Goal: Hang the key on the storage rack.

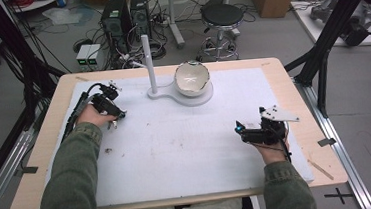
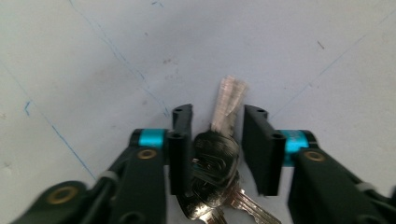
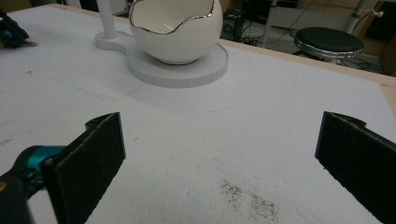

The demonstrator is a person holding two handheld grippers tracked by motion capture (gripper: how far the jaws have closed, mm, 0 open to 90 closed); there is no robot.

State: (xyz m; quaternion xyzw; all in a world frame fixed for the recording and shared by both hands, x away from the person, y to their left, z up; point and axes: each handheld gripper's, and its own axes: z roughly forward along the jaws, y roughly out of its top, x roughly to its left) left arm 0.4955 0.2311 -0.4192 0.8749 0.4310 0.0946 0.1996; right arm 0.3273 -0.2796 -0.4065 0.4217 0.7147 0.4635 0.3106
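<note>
A bunch of keys (image 2: 215, 158) with a dark head and a silver blade lies on the white mat between the jaws of my left gripper (image 2: 217, 126). Both pads sit tight against the bunch, the left pad (image 2: 181, 149) flat on it. In the high view this gripper (image 1: 116, 121) points down at the mat's far left. My right gripper (image 3: 219, 154) stands wide open over bare mat with nothing between its pads, near the front right in the high view (image 1: 239, 130). A white bowl (image 3: 175, 28) with a wavy silver rim stands on a white round base (image 3: 187, 70).
A white upright post (image 1: 147, 62) rises from the base (image 1: 198, 97) beside the bowl (image 1: 191, 77) at the mat's far middle. Dark specks mark the mat (image 3: 247, 198) in front of the right gripper. The wooden table edge (image 1: 304, 105) frames the mat; a stool (image 1: 221, 16) stands beyond.
</note>
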